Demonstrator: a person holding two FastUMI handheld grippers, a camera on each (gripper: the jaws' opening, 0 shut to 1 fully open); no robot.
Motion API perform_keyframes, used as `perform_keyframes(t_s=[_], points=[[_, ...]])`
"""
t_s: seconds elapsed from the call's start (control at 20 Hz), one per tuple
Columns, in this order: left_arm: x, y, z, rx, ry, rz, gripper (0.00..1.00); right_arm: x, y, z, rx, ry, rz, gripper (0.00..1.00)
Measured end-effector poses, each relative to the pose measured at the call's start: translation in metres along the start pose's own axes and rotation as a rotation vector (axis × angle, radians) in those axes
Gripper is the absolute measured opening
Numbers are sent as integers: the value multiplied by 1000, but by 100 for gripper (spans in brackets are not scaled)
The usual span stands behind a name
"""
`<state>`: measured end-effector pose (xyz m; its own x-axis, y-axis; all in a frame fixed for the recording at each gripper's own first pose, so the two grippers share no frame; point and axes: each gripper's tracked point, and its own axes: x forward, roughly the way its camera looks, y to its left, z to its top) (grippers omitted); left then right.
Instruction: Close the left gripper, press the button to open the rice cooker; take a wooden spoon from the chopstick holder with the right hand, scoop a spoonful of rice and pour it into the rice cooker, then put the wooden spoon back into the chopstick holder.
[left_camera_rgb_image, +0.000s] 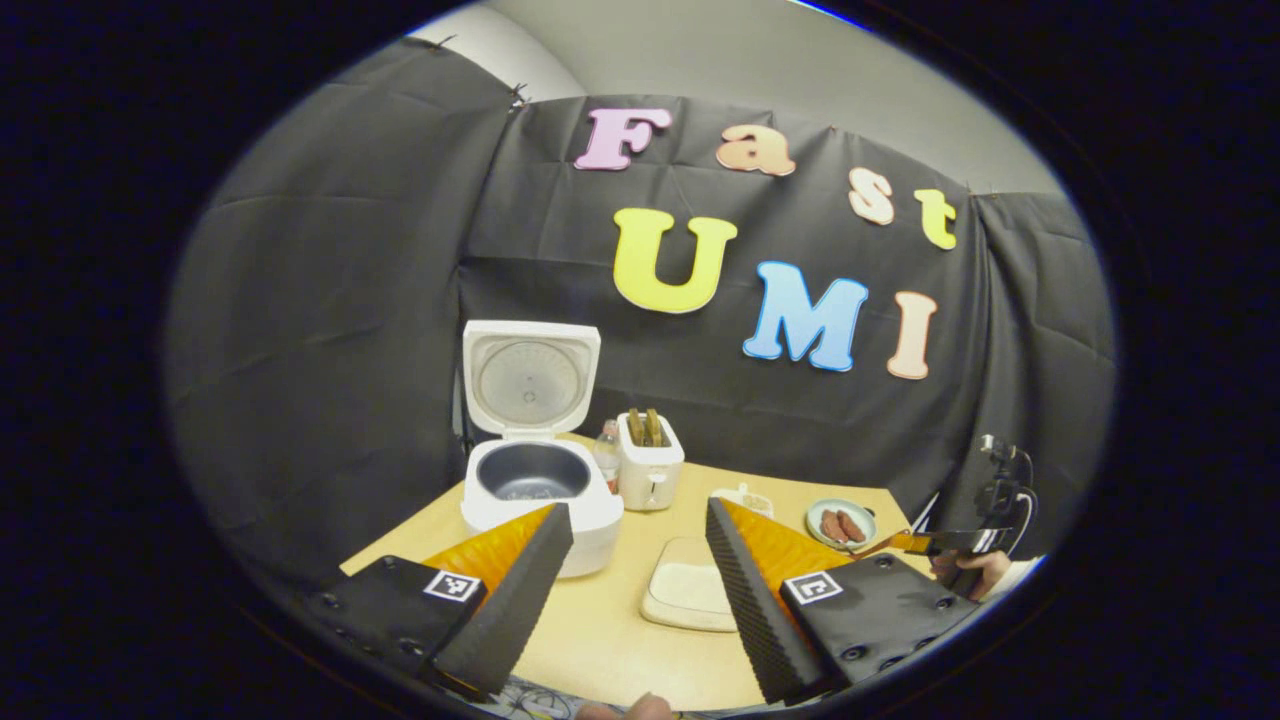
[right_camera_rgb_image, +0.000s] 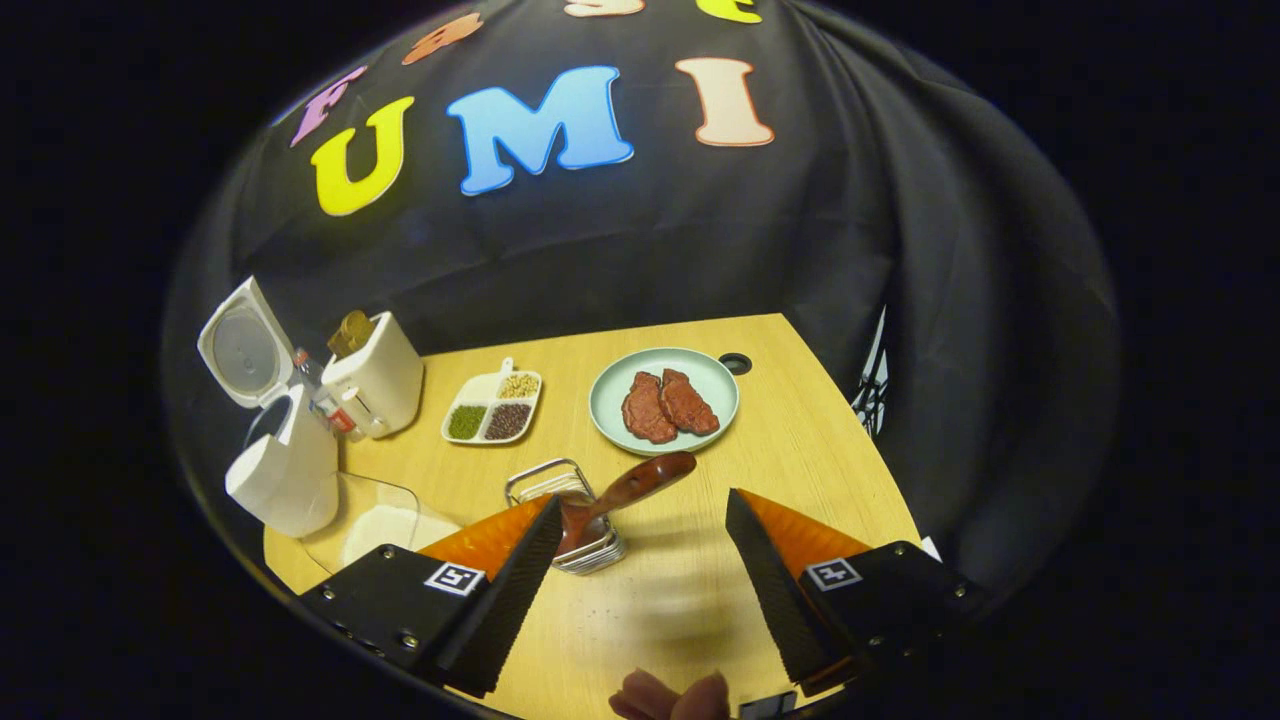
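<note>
Wooden spoon (right_camera_rgb_image: 628, 490), dark brown, stood in the wire chopstick holder (right_camera_rgb_image: 565, 520), handle leaning right, just beyond the right gripper (right_camera_rgb_image: 640, 560); both grippers' jaws stood apart, empty. White rice cooker (right_camera_rgb_image: 270, 440) lay far left, lid up.

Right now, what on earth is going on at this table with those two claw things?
A person is doing a rice-cooking chore with two handheld grippers. The white rice cooker already stands with its lid up. The right gripper hangs open just above the brown wooden spoon, which sits in the wire chopstick holder. The left gripper is open too, holding nothing, near the shallow tray of white rice.
</note>
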<state>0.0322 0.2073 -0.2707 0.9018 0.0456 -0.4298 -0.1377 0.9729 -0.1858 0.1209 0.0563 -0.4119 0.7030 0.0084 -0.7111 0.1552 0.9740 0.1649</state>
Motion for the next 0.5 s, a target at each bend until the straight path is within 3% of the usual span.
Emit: perform_keyframes(t_s=[0.1,0.15,0.25,0.3,0.35,0.4,0.45,0.5], points=[[27,21,6,2,-6,-45,89,-28,6,7,61,-43,-30,100],[40,30,11,-13,-14,-69,100,-46,16,13,90,-87,-18,100],[71,46,33,-45,-53,-106,89,-81,40,30,121,-231,43,100],[88,53,46,-58,-72,-113,100,-97,48,39,128,-305,52,100],[106,60,58,-66,-87,-114,94,-113,51,40,116,-341,33,100],[125,67,71,-65,-107,-109,89,-123,52,31,86,-340,18,100],[145,73,83,-56,-126,-104,94,-129,56,21,56,-324,5,100],[165,79,97,-48,-146,-97,91,-135,63,15,35,-310,13,100]])
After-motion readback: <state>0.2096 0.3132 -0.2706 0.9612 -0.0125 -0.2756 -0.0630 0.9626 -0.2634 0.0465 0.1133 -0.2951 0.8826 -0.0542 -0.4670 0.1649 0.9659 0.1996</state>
